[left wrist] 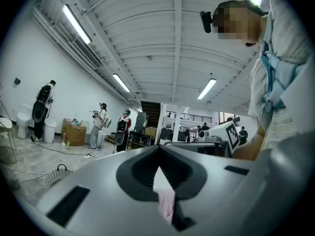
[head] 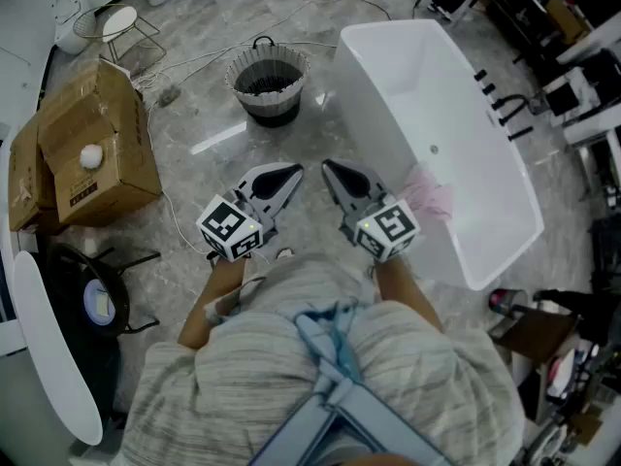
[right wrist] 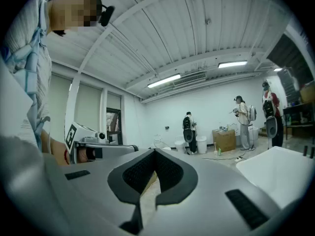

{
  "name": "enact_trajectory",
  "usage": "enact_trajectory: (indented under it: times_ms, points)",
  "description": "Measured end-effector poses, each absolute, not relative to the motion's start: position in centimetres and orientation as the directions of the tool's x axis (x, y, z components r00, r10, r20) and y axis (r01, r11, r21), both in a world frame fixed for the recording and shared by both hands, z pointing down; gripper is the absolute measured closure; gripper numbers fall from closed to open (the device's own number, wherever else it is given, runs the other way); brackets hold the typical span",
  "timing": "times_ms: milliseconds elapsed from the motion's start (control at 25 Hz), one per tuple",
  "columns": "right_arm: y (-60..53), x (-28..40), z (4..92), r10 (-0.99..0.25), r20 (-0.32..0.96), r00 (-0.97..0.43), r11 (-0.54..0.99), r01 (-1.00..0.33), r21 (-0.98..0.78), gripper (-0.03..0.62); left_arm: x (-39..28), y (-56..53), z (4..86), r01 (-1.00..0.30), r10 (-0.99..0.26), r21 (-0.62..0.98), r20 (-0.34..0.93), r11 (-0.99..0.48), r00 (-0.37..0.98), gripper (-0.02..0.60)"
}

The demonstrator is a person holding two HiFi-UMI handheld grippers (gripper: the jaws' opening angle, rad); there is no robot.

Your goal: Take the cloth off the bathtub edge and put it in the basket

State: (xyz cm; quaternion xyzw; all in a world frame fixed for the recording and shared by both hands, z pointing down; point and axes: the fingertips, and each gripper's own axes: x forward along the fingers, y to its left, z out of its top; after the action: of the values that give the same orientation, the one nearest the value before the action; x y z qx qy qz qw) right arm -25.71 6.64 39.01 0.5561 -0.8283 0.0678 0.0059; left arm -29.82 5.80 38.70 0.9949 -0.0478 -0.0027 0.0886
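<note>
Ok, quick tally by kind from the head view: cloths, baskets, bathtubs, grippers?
pink cloth: 1
basket: 1
bathtub: 1
grippers: 2 (left gripper, right gripper)
Total: 5

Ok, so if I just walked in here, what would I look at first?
The big white bathtub on the right would catch your eye first, with a pink cloth draped over its near edge. Just in front of the person, the left claw and the right claw are held side by side, both shut. Beyond them, a round basket stands on the floor to the left of the bathtub.
</note>
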Motion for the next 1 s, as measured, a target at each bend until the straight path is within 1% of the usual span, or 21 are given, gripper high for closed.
enact_trajectory:
  times_ms: [440,600,760,1000]
  points:
    - [6.0,-26.1,39.0,-0.919,0.079,-0.387,0.378,-0.920,-0.101,0.592,-30.1,5.2,38.9,-0.091,-0.092,0.171,0.000,-0.981,0.996,0.580]
    - [6.0,-26.5,39.1,-0.913,0.071,-0.402,0.390,-0.910,-0.140,0.592,-30.3,5.1,39.1,-0.094,-0.095,0.167,0.001,-0.981,0.995,0.580]
    - [6.1,-27.2,38.9,-0.901,0.028,-0.433,0.420,-0.886,-0.199,0.592,-30.7,5.0,39.3,-0.093,-0.094,0.171,0.003,-0.981,0.996,0.580]
    - [5.7,-27.8,39.3,-0.908,0.045,-0.417,0.405,-0.899,-0.165,0.592,-31.3,4.5,39.8,-0.095,-0.096,0.194,0.005,-0.976,0.995,0.580]
